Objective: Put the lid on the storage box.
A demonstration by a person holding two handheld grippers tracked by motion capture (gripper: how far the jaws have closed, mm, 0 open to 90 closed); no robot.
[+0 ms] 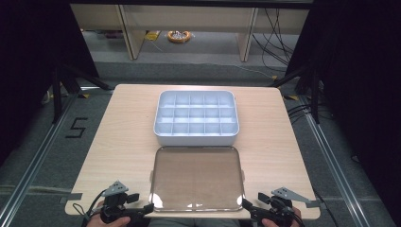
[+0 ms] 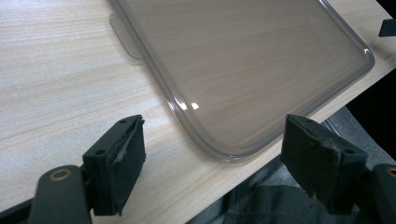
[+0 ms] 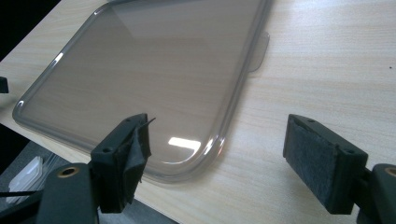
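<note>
Left tool (image 1: 142, 208) and right tool (image 1: 249, 207): both wide open, holding nothing, at near bench (image 1: 118, 142) edge flanking clear lid (image 1: 196, 178) near corners. Compartment box (image 1: 196, 118) lies beyond, mid-bench. Risk: slick, flat lid overhangs edge; a nudge could slide it off.

Both hands enter low at the near edge, each holding a gripper. Left gripper (image 1: 142, 208) angled inward to the right, jaws spread wide, nothing between the pads. Right gripper (image 1: 249, 206) angled inward to the left, jaws likewise wide apart, gripping nothing.
</note>
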